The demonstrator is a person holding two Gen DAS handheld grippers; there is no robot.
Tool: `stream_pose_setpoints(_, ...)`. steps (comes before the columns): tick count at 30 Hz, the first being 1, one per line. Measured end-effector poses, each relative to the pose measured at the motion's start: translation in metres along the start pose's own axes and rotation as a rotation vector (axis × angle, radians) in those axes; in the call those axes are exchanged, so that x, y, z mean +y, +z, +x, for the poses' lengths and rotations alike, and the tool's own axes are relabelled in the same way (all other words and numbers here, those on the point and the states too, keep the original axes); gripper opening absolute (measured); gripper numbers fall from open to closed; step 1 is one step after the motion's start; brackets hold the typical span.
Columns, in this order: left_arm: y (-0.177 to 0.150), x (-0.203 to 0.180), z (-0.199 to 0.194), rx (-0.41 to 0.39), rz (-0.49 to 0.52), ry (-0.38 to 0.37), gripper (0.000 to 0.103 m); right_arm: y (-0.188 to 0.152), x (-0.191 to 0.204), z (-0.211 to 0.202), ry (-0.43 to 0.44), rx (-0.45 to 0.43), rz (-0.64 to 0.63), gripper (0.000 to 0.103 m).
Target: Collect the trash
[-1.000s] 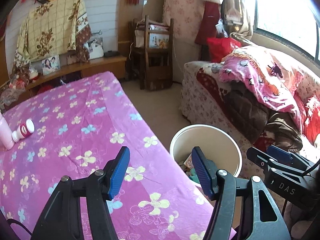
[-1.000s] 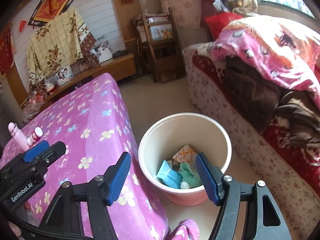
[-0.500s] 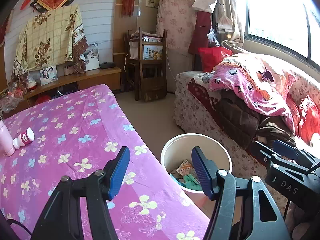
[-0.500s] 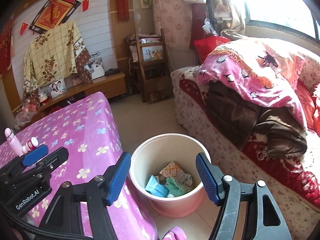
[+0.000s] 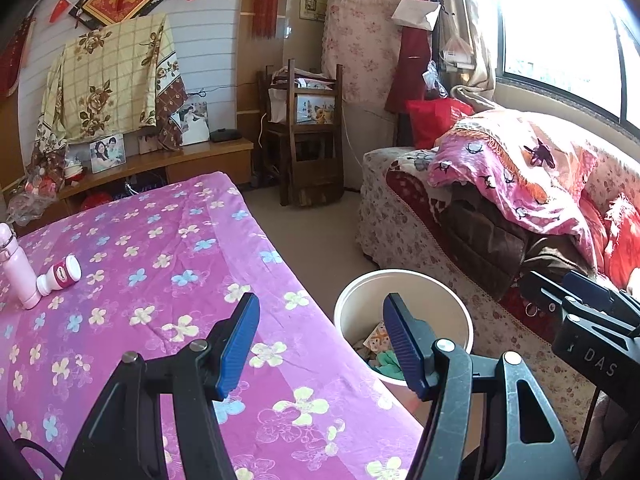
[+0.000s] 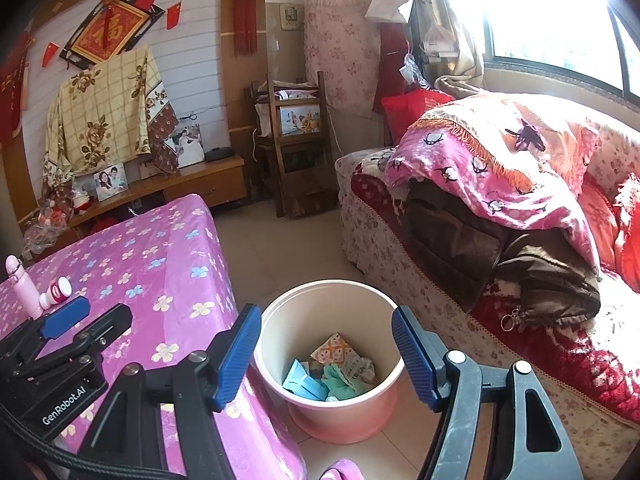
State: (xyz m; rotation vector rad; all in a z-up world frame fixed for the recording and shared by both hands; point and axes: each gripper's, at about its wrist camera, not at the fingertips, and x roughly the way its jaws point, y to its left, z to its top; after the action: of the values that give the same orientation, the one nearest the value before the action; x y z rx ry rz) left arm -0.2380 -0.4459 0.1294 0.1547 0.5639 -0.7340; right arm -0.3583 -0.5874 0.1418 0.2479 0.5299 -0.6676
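Left gripper (image 5: 320,344) hangs empty, jaws apart, over the table (image 5: 132,264) edge; the small bottle (image 5: 60,276) lies well off, probably the next pickup. Right gripper (image 6: 326,350), likewise empty and spread, hovers above the bin (image 6: 276,320), where trash (image 6: 332,372) already lies, so likely just emptied.

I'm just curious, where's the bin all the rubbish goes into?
The pink bin stands on the floor between the flowered table and the sofa, low in the middle of the right wrist view, with crumpled wrappers inside.
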Motion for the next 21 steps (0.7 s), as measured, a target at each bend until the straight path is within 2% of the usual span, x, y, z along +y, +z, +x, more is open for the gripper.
stream_pose_setpoints(21,-0.0017,0.0020,-0.0019,-0.005,0.011,0.015,0.065,0.0005,0.0041,0.0038,0.009,0.016,0.002,0.072)
